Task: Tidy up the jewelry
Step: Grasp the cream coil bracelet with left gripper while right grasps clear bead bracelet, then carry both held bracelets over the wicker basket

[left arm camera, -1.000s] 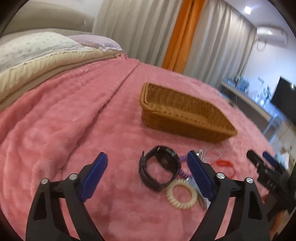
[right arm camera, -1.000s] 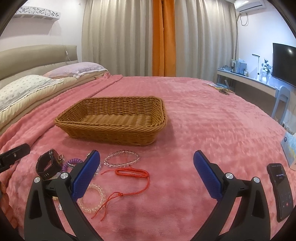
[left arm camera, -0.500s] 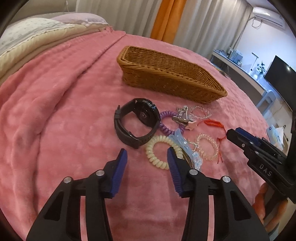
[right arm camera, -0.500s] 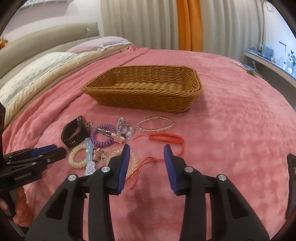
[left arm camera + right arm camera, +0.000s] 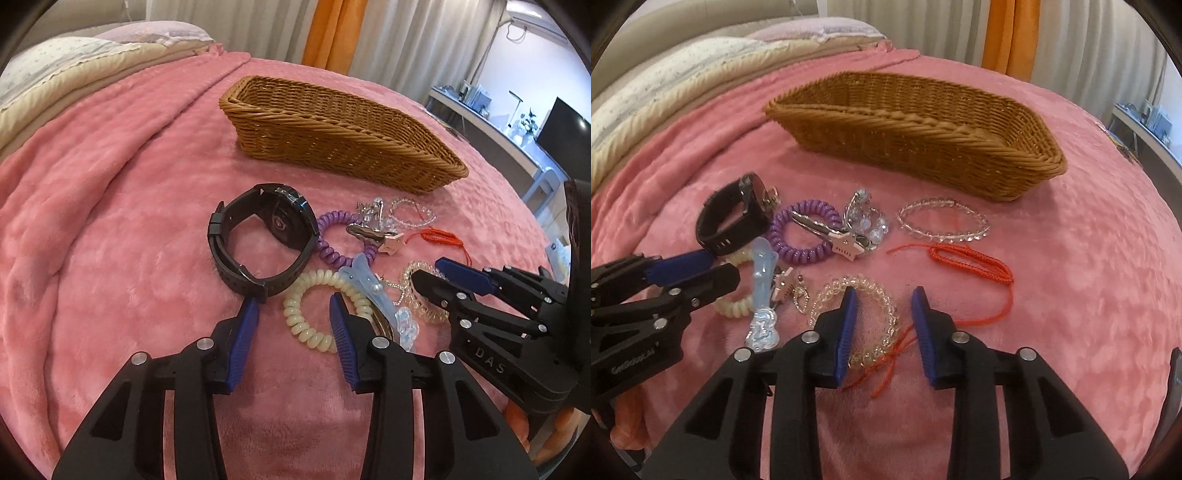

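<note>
Left wrist view: left hand-held gripper [image 5: 293, 314] partly open, nothing between its blue pads. It hovers low over the cream spiral hair tie [image 5: 325, 306] on the pink blanket [image 5: 110, 221]. The black watch [image 5: 258, 243] stands on edge just beyond the left pad. Purple spiral hair tie [image 5: 332, 236] lies beside the watch, a star hair clip [image 5: 373, 236] across it. Wicker basket [image 5: 332, 136] sits farther back, apart from the jewelry cluster. Right hand-held gripper [image 5: 432, 275] enters from the right above a clear spiral tie [image 5: 421, 291].

Right wrist view: right hand-held gripper [image 5: 882, 299] partly open, gripping nothing. The pads straddle the near side of the clear spiral tie [image 5: 871, 321]. Red cord bracelet [image 5: 975, 262] lies to the right, its loose ends trailing between the pads. Clear bead bracelet [image 5: 942, 221] lies in front of the basket [image 5: 923, 136]. Light blue hair clip [image 5: 762, 295] lies to the left.
</note>
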Action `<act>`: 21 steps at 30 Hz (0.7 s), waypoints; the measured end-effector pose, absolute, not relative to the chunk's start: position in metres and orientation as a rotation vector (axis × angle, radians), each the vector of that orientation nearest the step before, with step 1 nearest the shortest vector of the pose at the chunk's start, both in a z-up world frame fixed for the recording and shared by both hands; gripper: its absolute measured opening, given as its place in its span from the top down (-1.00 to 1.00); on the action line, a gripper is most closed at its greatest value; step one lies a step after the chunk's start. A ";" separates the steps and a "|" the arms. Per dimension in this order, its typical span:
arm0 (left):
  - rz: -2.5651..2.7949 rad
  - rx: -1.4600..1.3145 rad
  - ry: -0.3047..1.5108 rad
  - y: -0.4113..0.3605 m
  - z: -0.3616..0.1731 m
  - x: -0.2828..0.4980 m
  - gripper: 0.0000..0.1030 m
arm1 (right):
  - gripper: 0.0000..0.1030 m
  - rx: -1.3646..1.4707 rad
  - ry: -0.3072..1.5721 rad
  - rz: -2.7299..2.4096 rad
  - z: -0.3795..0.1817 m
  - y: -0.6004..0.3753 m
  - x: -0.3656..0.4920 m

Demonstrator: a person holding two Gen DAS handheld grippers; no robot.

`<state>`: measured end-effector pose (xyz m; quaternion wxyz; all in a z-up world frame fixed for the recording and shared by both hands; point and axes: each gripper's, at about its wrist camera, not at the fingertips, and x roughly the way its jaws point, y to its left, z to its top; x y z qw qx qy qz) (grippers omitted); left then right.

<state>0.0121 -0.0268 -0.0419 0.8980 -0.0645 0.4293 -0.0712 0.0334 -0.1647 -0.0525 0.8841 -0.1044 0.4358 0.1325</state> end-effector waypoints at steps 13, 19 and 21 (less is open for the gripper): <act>-0.226 -0.121 0.816 -0.029 -0.032 -0.003 0.85 | 0.84 -0.160 0.798 0.312 -0.036 -0.175 0.016; -0.281 -0.142 0.739 -0.025 -0.011 -0.018 0.85 | 0.84 -0.091 0.739 0.321 -0.023 -0.189 0.011; -0.288 -0.156 0.717 -0.023 -0.003 -0.021 0.85 | 0.84 -0.070 0.728 0.318 -0.017 -0.193 0.008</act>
